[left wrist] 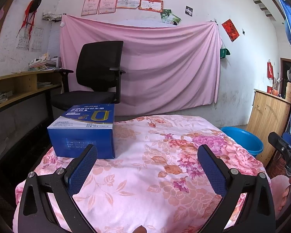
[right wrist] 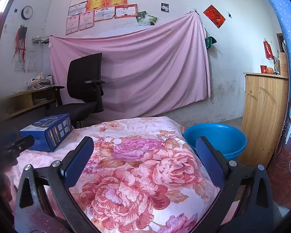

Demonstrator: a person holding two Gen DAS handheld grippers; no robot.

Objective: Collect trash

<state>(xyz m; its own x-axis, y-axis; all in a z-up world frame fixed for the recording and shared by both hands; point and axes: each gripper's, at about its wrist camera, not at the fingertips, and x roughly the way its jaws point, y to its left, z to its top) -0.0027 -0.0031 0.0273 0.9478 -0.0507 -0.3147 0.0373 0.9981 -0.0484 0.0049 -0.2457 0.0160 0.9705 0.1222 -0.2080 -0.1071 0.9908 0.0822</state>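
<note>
Blue cardboard box [left wrist: 83, 130] sits untouched at the far left of the pink floral quilted cloth [left wrist: 155, 174]; left gripper [left wrist: 147, 167] hovers wide, empty. Right wrist view: right gripper [right wrist: 144, 161] likewise spread, round blue plastic basin [right wrist: 219, 136] far right, apparently empty. Collection seems unstarted.

The right gripper [right wrist: 144, 155] hangs over the flowered bedcover [right wrist: 137, 174], jaws spread wide with nothing between them. A blue box [right wrist: 48, 131] lies on the bed's far left corner. A blue basin [right wrist: 219, 136] sits on the floor just beside the bed's right edge.
</note>
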